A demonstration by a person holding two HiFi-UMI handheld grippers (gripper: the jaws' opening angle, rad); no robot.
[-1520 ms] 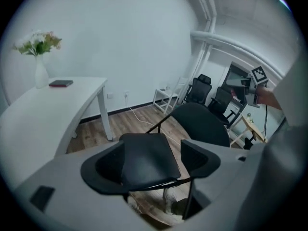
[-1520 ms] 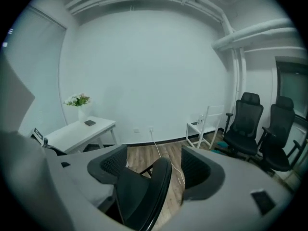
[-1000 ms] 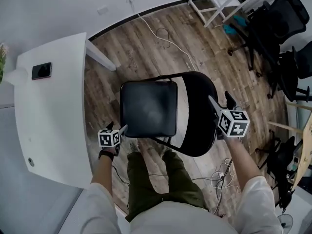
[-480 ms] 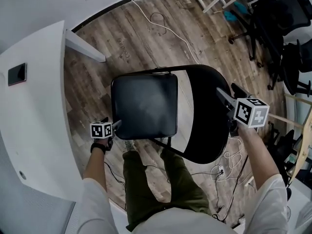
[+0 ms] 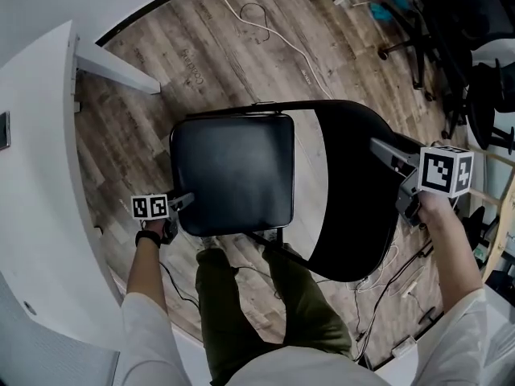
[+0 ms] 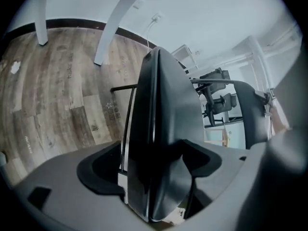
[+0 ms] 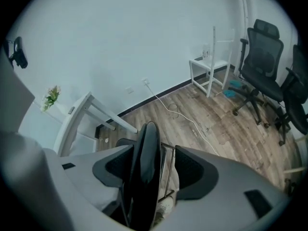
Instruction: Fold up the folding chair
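A black folding chair stands unfolded on the wood floor, its seat (image 5: pixel 233 171) at centre and its curved backrest (image 5: pixel 354 191) to the right. My left gripper (image 5: pixel 183 202) is at the seat's near left corner. In the left gripper view the seat's edge (image 6: pixel 159 109) fills the gap of the left gripper (image 6: pixel 154 177), and the pads appear to press on it. My right gripper (image 5: pixel 386 153) straddles the backrest's top edge. In the right gripper view the backrest (image 7: pixel 147 158) stands between the closing jaws of the right gripper (image 7: pixel 154 170), with a gap beside the right pad.
A white table (image 5: pixel 40 175) with a slanted leg (image 5: pixel 113 69) runs along the left. A white cable (image 5: pixel 265 22) trails over the floor beyond the chair. Black office chairs (image 5: pixel 451 22) crowd the top right. More cables (image 5: pixel 394 272) lie at the right, and the person's legs (image 5: pixel 241 296) are just behind the chair.
Both grippers have sunk lower at the chair. The left has stayed at the seat's corner and the right at the backrest's top edge. The head view has drawn closer.
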